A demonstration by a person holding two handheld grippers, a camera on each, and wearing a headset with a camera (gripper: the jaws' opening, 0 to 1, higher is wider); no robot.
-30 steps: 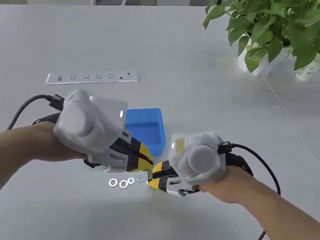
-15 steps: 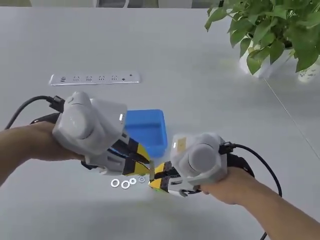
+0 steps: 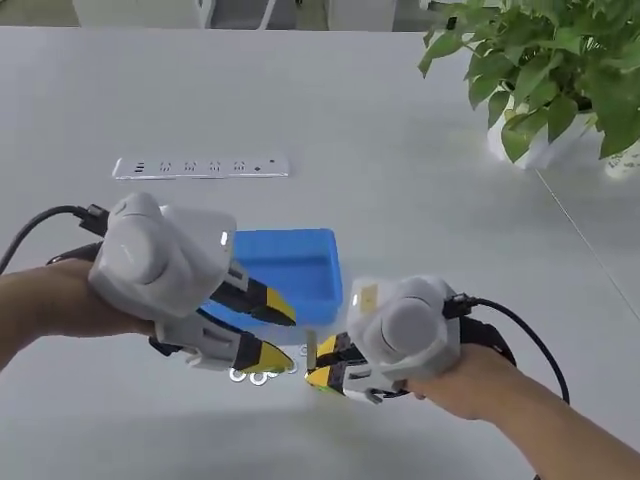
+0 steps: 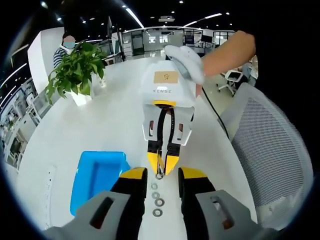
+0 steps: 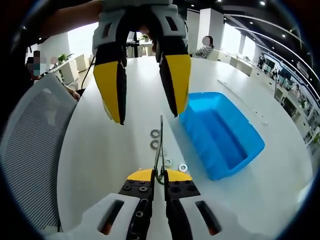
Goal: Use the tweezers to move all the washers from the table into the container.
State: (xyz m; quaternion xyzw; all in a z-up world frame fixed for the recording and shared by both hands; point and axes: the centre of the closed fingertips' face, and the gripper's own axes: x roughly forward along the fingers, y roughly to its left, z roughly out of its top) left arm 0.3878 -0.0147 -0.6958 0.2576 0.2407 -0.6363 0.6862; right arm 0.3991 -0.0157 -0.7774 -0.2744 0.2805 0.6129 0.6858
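Status: basically at the start. Container (image 5: 220, 132) looks empty: bare blue floor in the right gripper view, no washer in it that I can see. Washers (image 5: 155, 133) all lie on the table (image 3: 420, 180), a short loose row near the container's long wall. I count four in the right gripper view, maybe five in the left gripper view, too small to be sure. Right gripper (image 5: 160, 176) is clamped on the tweezers (image 5: 160, 145), jaws tight together on the handle end, tips pointing out over the row. Can't tell whether the tips touch or pinch any washer. Left gripper (image 4: 162, 175) hangs opposite, jaws spread wide, holding nothing; the row shows between them in its own view. My read: zero transferred, the whole lot left, first pick being lined up. Each washer needs a pinch, a lift over the wall, a drop.
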